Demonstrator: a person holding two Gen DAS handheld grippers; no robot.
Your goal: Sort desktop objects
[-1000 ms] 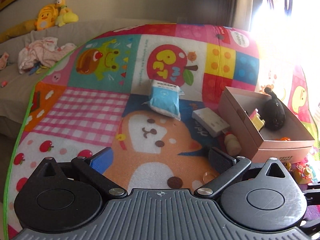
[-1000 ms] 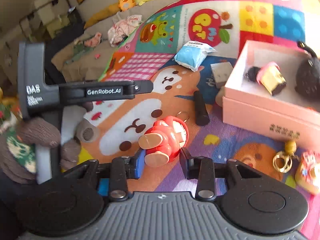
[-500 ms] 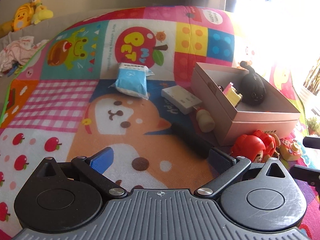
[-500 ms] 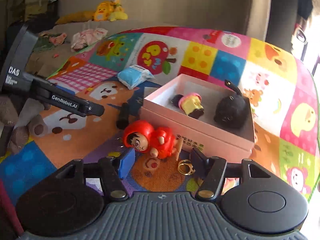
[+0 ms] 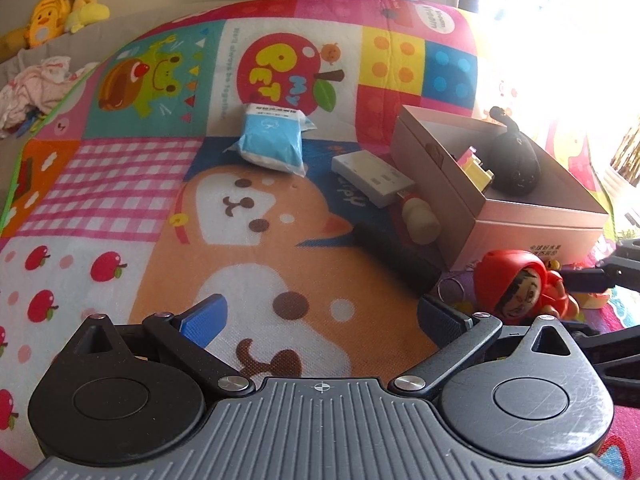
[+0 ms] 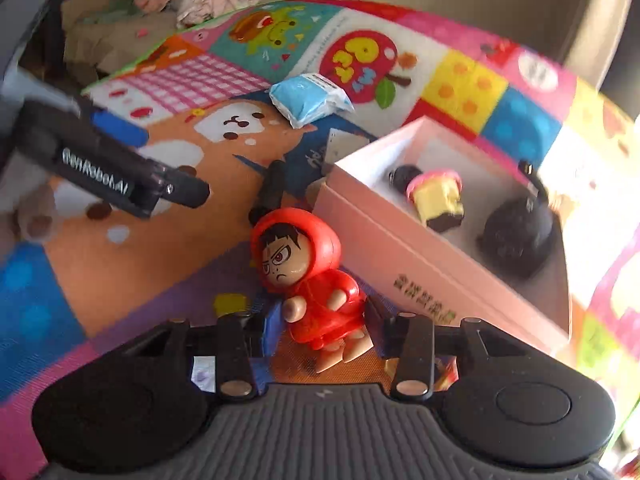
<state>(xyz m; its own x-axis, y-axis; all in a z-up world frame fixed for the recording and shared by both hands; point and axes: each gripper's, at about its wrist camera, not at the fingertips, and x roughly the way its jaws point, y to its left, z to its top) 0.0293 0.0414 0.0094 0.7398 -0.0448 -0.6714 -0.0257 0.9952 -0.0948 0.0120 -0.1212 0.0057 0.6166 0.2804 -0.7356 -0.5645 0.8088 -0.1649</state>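
Red-hooded figurine [image 6: 308,280] is clamped at the body by the right tool [image 6: 320,316], whose jaws were just closing, right beside the pink box [image 6: 384,248]. Left tool [image 5: 320,316] is held wide apart, nothing gripped.

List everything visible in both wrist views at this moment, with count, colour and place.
Figurine: one, red-hooded, between the right claw's fingers beside the box.
Box: one, pink, open, on the mat.
Block toy: one, yellow and pink, inside the box.
Dark toy: one, black, inside the box.
Packet: one, blue, mid-mat.
White box: one, left of the pink box.
Mat: one, multicoloured cartoon prints.
Plush toys: yellow, on the sofa behind.
Left claw: open, empty.
Right claw: closing around the figurine.
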